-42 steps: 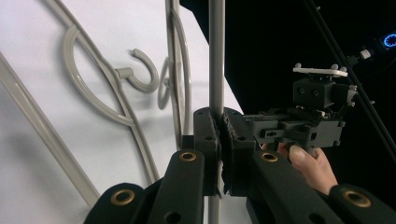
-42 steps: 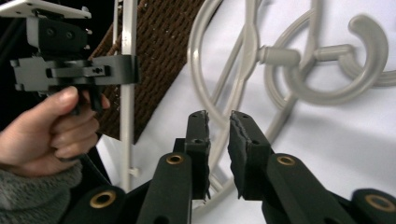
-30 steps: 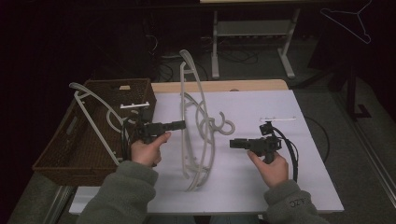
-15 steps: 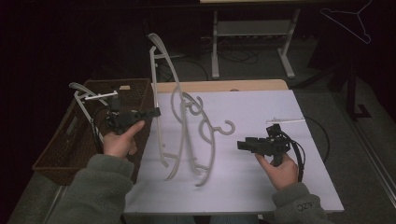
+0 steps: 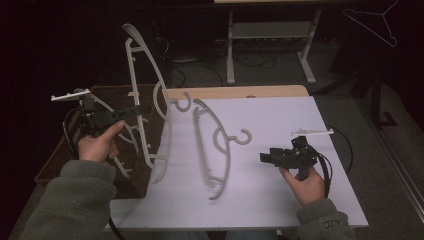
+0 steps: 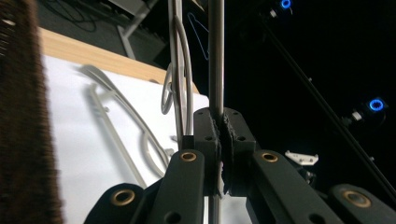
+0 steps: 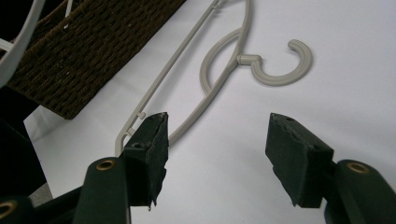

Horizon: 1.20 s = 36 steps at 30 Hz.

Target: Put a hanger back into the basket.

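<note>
Left gripper (image 5: 131, 111) lifts one hanger (image 5: 145, 100) (seemingly over the basket (image 5: 55, 162)); another hanger (image 5: 215, 145) lies flat.

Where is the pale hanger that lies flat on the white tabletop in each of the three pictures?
High view: the flat hanger lies mid-table, hook toward the right gripper.
Left gripper view: it lies at left on the white top, behind the shut jaws.
Right gripper view: it runs across the top, hook at right, beyond the open jaws.
Shared landmark: the brown wicker basket.
</note>
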Motion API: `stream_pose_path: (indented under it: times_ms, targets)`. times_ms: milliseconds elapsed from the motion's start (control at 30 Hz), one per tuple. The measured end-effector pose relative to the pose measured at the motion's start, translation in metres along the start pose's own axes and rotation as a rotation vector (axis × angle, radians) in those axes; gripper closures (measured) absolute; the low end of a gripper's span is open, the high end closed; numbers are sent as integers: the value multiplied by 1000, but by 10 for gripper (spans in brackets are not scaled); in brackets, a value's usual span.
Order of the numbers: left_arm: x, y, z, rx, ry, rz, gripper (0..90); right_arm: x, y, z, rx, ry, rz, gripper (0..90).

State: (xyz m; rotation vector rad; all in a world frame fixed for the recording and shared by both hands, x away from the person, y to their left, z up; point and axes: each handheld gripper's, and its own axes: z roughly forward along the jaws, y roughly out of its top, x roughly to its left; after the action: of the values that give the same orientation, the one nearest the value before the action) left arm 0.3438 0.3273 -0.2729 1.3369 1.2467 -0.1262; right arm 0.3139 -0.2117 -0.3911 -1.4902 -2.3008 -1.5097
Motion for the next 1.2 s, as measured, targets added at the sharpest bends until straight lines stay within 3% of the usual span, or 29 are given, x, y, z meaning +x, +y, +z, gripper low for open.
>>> stream_pose_path:
  times_ms: [700,933,1200]
  targets:
    - [42,28,-68,-96,103,-40,858,-8,-5,-1,-2,-16,5,363]
    - [58,28,-73,-105,139,-58,858,-8,-5,0,-1,-15,9,363]
    - [82,19,-70,-77,197,-90,858,-8,-6,-1,-6,-16,4,363]
